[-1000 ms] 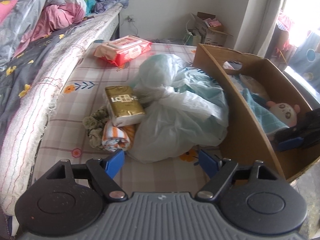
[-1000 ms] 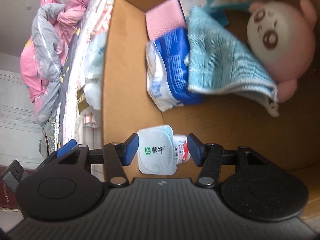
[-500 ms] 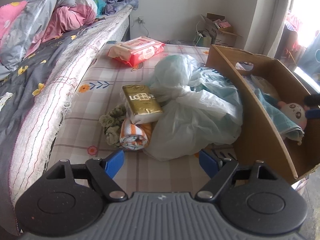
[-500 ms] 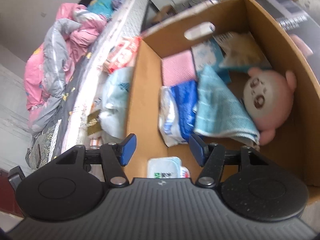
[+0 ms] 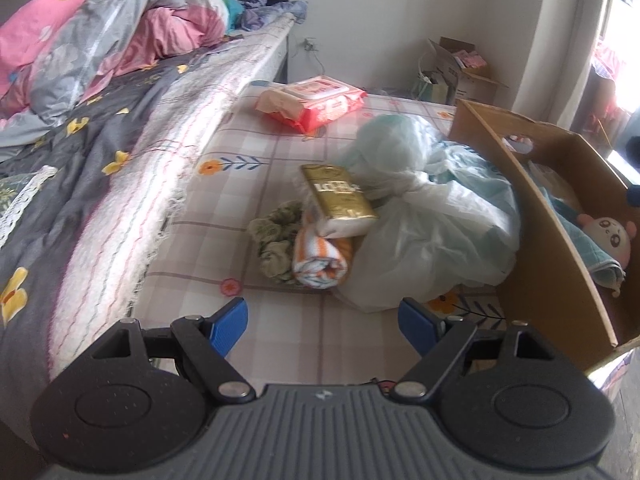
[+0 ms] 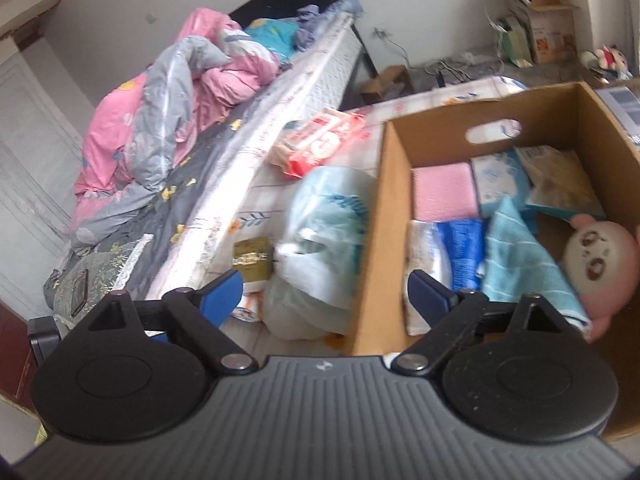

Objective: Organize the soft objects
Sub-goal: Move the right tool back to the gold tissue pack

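A cardboard box (image 6: 370,240) stands on a checked mat and holds a pink plush (image 6: 600,260), a teal towel (image 6: 524,256), a blue-white pack (image 6: 440,256) and a pink pad (image 6: 444,192). Left of the box (image 5: 532,248) lie a pale plastic bag (image 5: 432,216), a gold tissue pack (image 5: 340,196), an orange-striped rolled cloth (image 5: 320,256), a green scrunchie (image 5: 276,240) and a red wipes pack (image 5: 316,104). My left gripper (image 5: 322,324) is open and empty, low in front of the rolled cloth. My right gripper (image 6: 326,292) is open and empty above the box's near left wall.
A bed (image 5: 100,152) with a grey flowered sheet and a pink-grey duvet (image 5: 100,40) runs along the left. Cardboard boxes with clutter (image 5: 456,68) stand at the back wall. A bright window is at the far right.
My right gripper let go of a small white pack inside the box, then rose and pulled back; the pack is now out of view. My left gripper backed away slightly from the pile.
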